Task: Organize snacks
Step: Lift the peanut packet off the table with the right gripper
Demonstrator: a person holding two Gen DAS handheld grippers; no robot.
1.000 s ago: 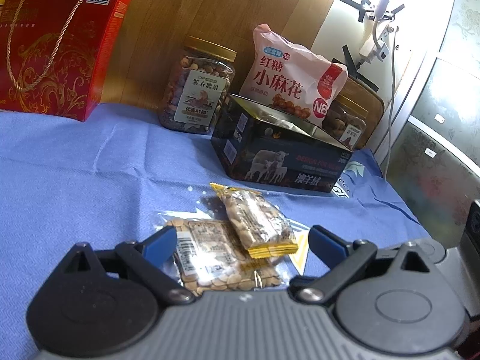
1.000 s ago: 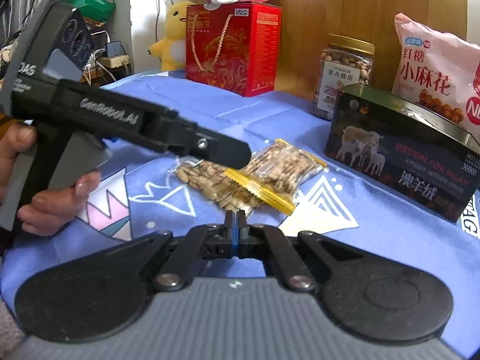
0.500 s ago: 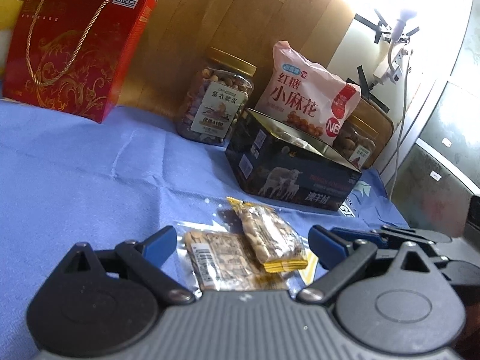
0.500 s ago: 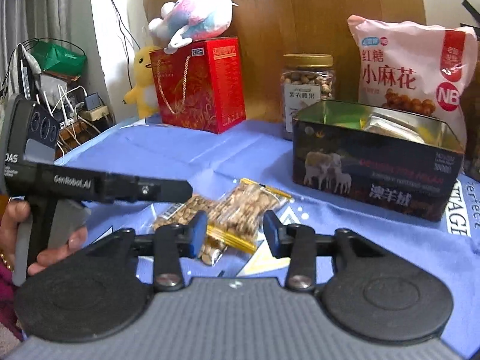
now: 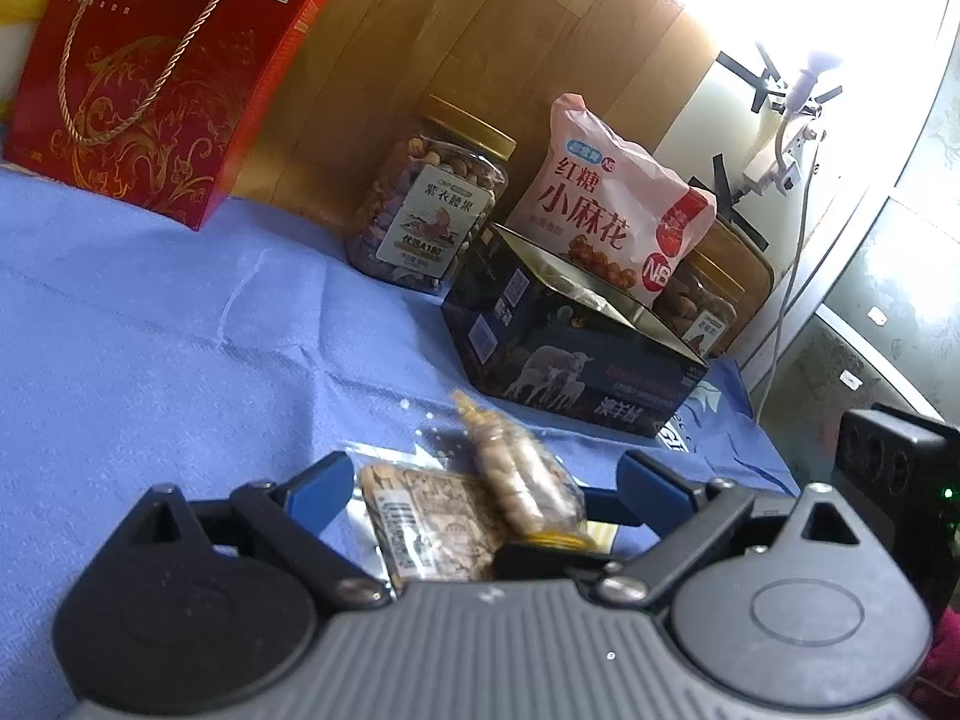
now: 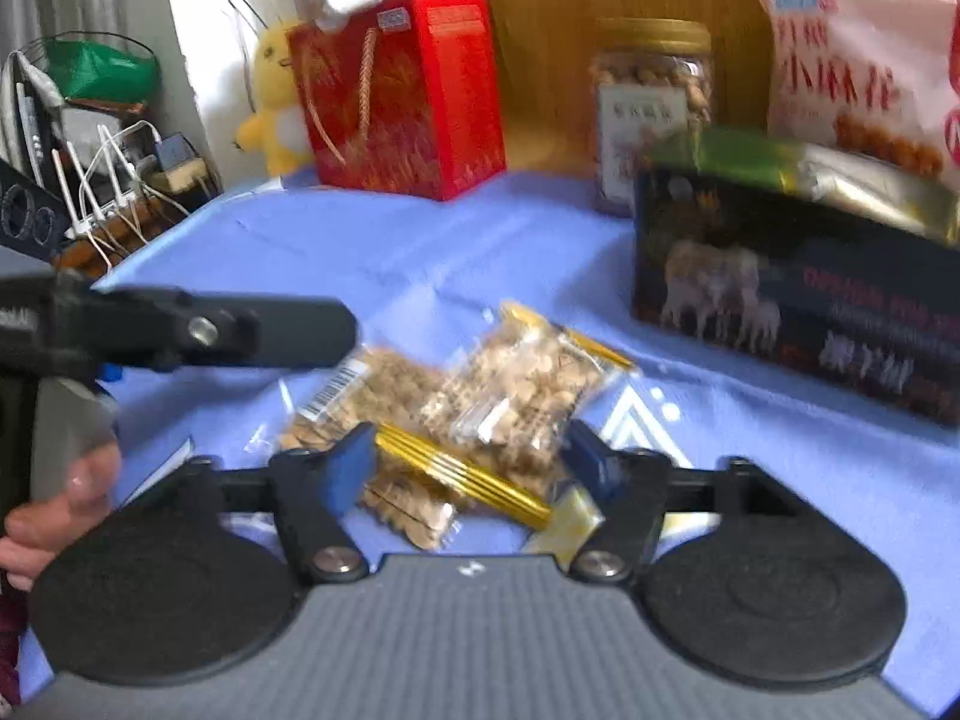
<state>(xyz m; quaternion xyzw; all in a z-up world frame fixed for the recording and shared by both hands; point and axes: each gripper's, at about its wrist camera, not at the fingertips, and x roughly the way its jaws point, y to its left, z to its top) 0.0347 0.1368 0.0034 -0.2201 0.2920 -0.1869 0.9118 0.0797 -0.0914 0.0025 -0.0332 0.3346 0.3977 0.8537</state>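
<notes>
Here, 2 snack packets (image 6: 480, 414) between right gripper (image 6: 468, 465) fingers, opening, left gripper (image 5: 486, 489) open.

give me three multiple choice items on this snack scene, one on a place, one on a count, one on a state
1. Where is the red gift box?
A. at the back of the blue cloth
B. inside the tin
C. on the floor

2. How many small clear snack packets lie on the blue cloth?
A. two
B. four
C. six

3. How is the dark tin?
A. lidded
C. overturned
B. open on top

Answers: 1 A, it stands by the wooden wall; 2 A, one overlaps the other; 3 B, its gold inside shows.
</notes>
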